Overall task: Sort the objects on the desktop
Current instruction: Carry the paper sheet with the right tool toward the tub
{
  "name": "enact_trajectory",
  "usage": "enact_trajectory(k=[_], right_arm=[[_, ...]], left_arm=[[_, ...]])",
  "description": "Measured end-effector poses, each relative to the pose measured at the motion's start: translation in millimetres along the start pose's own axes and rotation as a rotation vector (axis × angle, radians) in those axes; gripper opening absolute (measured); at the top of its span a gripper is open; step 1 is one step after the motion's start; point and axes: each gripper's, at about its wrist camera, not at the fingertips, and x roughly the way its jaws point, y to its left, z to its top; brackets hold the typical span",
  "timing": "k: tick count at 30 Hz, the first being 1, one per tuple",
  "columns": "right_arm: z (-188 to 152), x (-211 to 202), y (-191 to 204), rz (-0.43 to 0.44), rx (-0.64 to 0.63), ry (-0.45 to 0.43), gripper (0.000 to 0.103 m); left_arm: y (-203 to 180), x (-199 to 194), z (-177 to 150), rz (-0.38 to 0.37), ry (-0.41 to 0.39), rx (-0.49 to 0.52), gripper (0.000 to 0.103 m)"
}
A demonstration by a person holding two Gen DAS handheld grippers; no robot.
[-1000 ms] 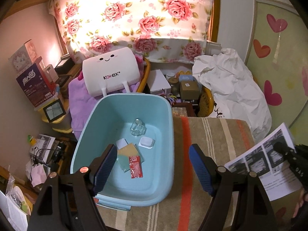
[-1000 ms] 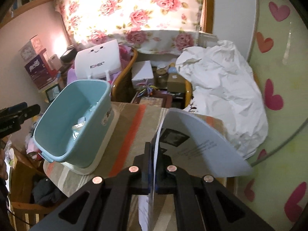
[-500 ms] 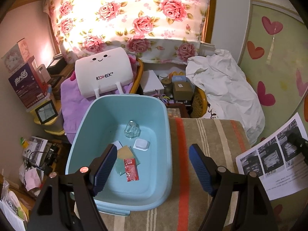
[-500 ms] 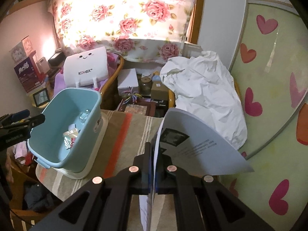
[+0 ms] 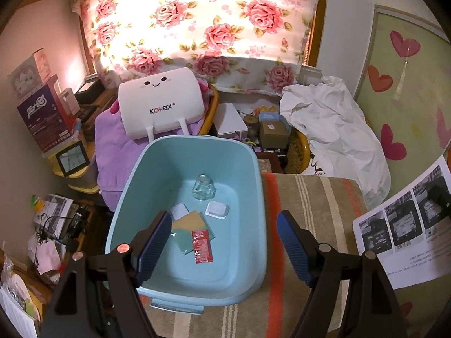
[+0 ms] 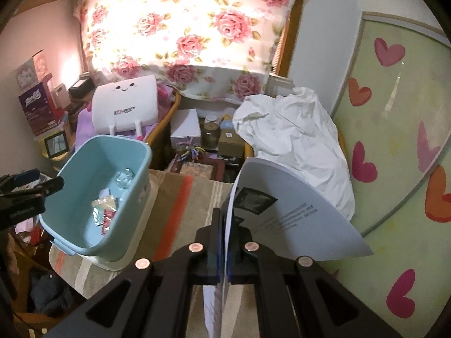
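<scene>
A light blue plastic tub [image 5: 259, 186] stands on the striped tablecloth [image 5: 313, 202]; it also shows in the right wrist view [image 6: 141, 169]. Inside lie a red sachet [image 5: 201, 246], green and tan packets [image 5: 187, 225], a small white case [image 5: 217, 209] and a clear glass piece [image 5: 203, 187]. My left gripper [image 5: 224, 246] is open and empty, held above the tub's near right rim. My right gripper [image 6: 225, 249] is shut on a printed paper sheet [image 6: 282, 219], held in the air to the right of the tub; the sheet also shows in the left wrist view [image 5: 406, 225].
A white Kotex pillow [image 5: 160, 107] lies on purple cloth behind the tub. A crumpled white sheet [image 5: 332, 132] is heaped at the back right. Boxes and jars [image 5: 270, 132] crowd the floor behind the table. Boxes and a small frame [image 5: 70, 162] stand at the left.
Both grippers have risen and pulled back a little, so the tub looks smaller and further off. The right gripper has carried the paper sheet higher and to the right.
</scene>
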Motion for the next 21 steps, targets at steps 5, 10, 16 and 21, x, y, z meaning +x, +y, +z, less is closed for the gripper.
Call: enact_trajectory(k=[5,10,16,21], right_arm=[[9.1,3.1,26.7,0.038,-0.030,-0.009,0.000],[19.1,8.9,59.9,0.091,-0.066,-0.021,0.000],[34.0,14.8,102.6,0.152,-0.114,-0.046,0.000],[47.0,18.3,132.9,0.192,-0.150,-0.068,0.000]], left_arm=[[6.8,-2.3,-0.4,0.013,-0.008,-0.001,0.080],[14.7,-7.1,0.8,0.017,-0.024,-0.007,0.080],[25.5,-9.3,1.1,0.023,-0.032,-0.021,0.080],[34.7,-7.5,1.0,0.031,-0.027,-0.036,0.080]])
